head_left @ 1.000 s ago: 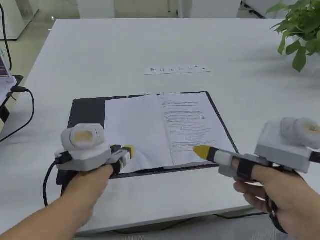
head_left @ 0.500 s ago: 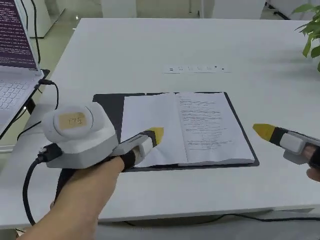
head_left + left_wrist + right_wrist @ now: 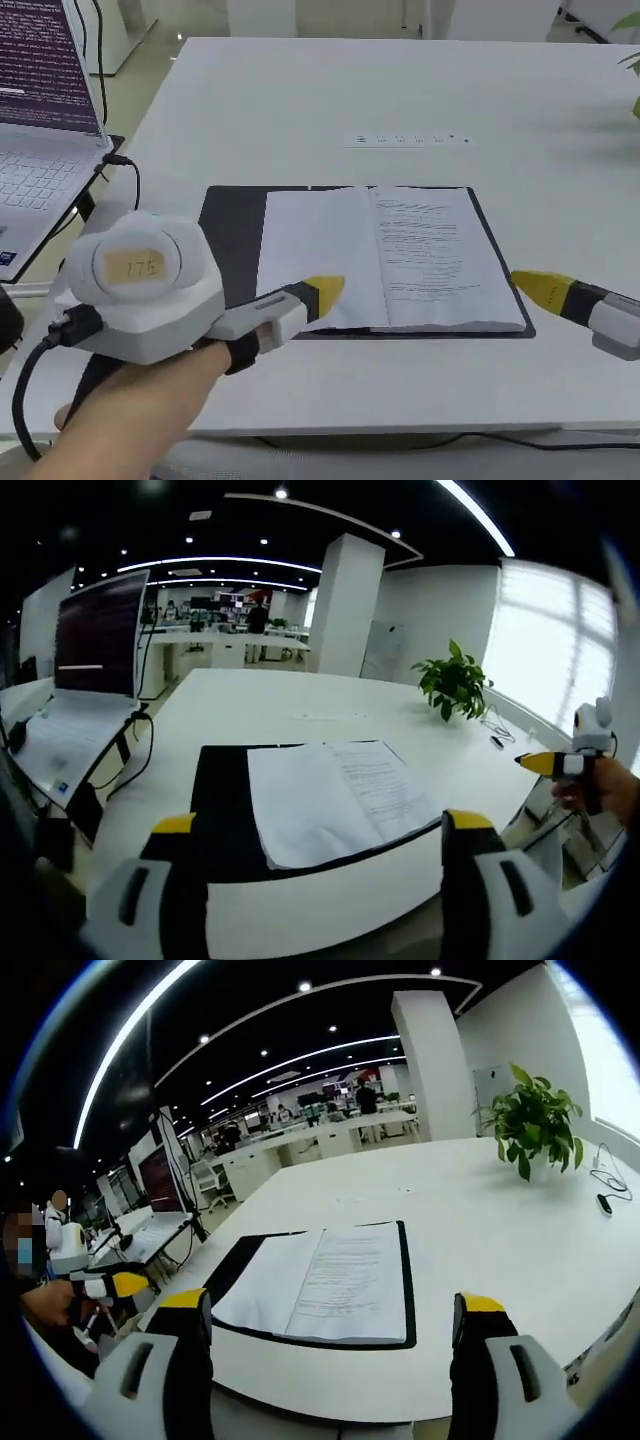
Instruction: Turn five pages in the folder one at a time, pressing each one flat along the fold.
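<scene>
Black folder (image 3: 232, 235) lies open and flat on the white workbench (image 3: 300, 110), with the printed page (image 3: 435, 262) right of the fold. Left gripper (image 3: 322, 293) and right gripper (image 3: 540, 288) hover at its near edge, jaws spread, holding nothing. Risk: pinching several sheets together, or creasing one; sheet edges look too fine to separate here.
</scene>
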The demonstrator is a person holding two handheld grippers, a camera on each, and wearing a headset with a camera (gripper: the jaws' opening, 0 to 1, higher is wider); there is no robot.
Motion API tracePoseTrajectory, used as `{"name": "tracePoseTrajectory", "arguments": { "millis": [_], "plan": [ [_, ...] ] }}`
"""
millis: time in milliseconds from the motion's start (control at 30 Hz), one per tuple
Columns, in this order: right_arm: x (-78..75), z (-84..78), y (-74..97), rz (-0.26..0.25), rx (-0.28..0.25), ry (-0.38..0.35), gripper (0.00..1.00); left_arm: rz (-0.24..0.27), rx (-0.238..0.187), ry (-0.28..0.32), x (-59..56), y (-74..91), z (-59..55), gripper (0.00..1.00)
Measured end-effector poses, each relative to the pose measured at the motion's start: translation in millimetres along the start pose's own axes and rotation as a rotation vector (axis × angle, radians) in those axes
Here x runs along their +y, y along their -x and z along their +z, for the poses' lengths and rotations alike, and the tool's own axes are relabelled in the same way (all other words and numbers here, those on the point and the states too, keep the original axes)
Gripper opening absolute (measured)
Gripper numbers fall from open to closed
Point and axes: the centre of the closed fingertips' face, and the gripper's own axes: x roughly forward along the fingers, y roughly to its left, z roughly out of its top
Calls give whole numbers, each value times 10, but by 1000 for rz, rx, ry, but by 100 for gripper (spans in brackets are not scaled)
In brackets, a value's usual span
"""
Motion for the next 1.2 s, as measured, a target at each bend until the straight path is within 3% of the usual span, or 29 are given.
{"name": "tracePoseTrajectory", "arguments": {
  "millis": [133,300,533,867,1200],
  "plan": [
    [-3,6,-38,9,8,-9,100,11,7,15,53,19,-8,99],
    [-1,10,-78,22,17,-16,100,26,-18,16,86,31,64,99],
    [-91,43,-103,23,14,-30,100,34,-9,1,58,-66,78,99],
    [-114,-35,-154,45,33,-50,100,1,37,-68,-100,-384,4,99],
    [-91,-158,-98,63,41,-80,99,-70,72,-108,-426,-771,-52,93]
  ]
}}
